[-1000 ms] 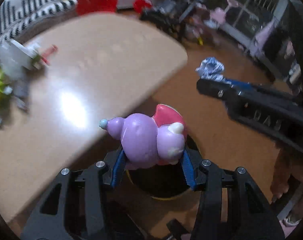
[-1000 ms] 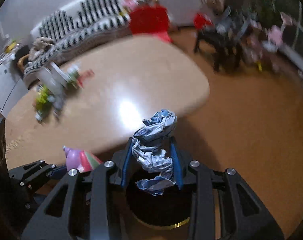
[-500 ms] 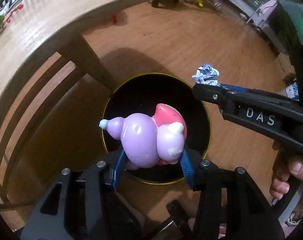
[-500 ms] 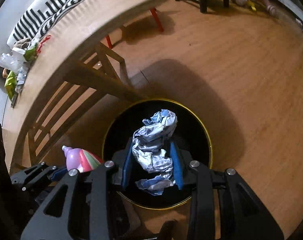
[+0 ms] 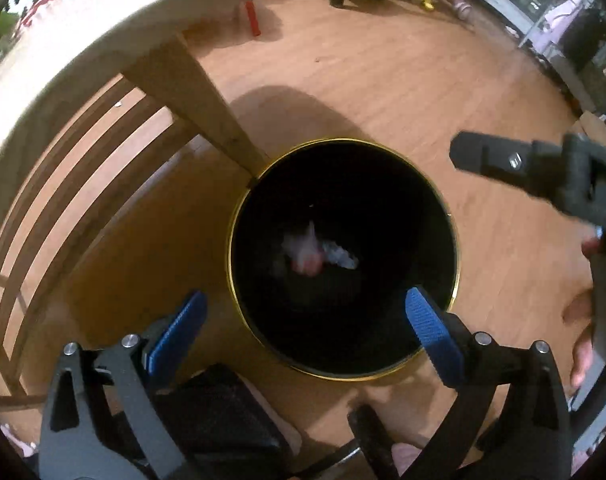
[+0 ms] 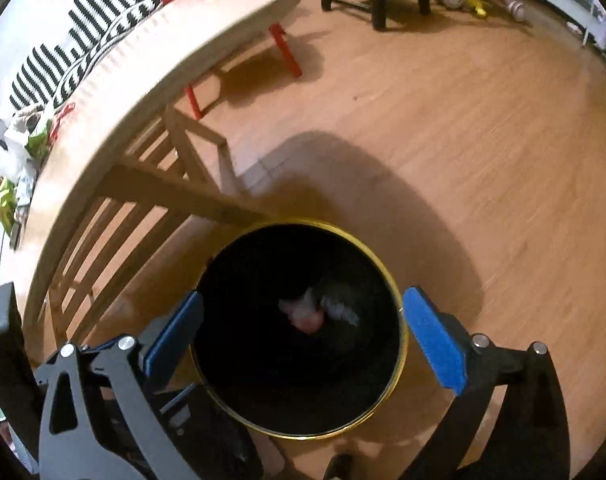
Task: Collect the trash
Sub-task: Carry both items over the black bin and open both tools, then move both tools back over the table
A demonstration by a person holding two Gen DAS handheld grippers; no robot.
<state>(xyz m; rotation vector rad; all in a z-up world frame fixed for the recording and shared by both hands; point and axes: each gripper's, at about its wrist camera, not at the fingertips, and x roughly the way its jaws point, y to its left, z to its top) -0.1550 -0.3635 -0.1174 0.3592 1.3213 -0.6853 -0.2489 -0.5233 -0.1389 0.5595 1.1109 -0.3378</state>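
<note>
Floor bin (image 5: 239, 280) holds blurred trash (image 5: 315, 252), orientation unclear.

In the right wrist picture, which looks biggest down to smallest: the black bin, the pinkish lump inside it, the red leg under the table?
Largest to smallest, as seen:
1. black bin
2. pinkish lump and red leg: they look alike in extent, and the leg is much farther from the camera, so I won't rank them.

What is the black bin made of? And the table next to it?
The bin looks like dark metal or plastic; I cannot tell which. Its thin gold rim shines, which hints at metal. The table looks like pale wood with a smooth matt finish: its leg and slats are sawn, straight-edged bars.
</note>
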